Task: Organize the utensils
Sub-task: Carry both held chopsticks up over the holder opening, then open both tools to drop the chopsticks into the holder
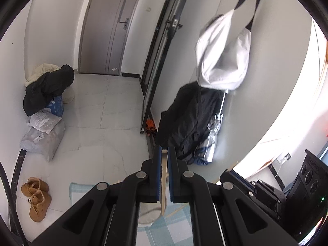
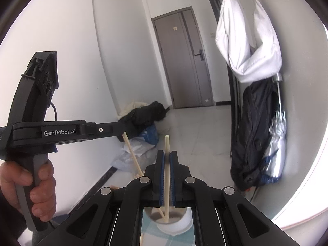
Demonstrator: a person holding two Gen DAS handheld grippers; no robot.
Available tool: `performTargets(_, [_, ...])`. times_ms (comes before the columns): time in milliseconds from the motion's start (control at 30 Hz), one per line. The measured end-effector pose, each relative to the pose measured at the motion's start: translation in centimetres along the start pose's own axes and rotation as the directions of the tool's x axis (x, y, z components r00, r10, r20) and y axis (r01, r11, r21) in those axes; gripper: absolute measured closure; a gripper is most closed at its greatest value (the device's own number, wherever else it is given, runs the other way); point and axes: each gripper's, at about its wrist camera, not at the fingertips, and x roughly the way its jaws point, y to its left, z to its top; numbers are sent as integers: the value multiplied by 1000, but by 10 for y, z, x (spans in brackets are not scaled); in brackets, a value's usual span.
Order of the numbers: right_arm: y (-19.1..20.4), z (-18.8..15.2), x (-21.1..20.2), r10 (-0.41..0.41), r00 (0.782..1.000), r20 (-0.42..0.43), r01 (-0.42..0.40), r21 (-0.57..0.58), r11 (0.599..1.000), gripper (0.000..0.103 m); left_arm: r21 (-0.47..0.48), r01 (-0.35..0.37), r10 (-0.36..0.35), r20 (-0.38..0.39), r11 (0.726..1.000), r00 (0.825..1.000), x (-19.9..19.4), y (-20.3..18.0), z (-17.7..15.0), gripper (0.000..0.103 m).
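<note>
Both grippers clamp one pale chopstick each: right gripper [image 2: 167, 153] over a white cup [image 2: 174, 224] at six o'clock, left gripper [image 2: 122, 130] at nine o'clock. Lower each chopstick [image 2: 167, 176] vertically into the cup before releasing.

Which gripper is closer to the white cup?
Right. The right gripper hangs directly above the white cup; the left gripper is up and off to its left.

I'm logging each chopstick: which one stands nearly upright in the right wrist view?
The chopstick clamped in the right gripper; the other chopstick, held by the left gripper, slants towards the white cup.
</note>
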Motion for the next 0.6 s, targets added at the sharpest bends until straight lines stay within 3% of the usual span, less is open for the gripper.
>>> performTargets(333, [-4, 40, 37, 7, 1000, 23, -6, -36, 999, 99, -12, -45, 46, 40, 999, 998, 13, 21, 32, 101])
performTargets(600, [0, 46, 79, 10, 1000, -11, -11, -85, 996, 99, -108, -39, 43, 34, 993, 998, 31, 57, 33, 101])
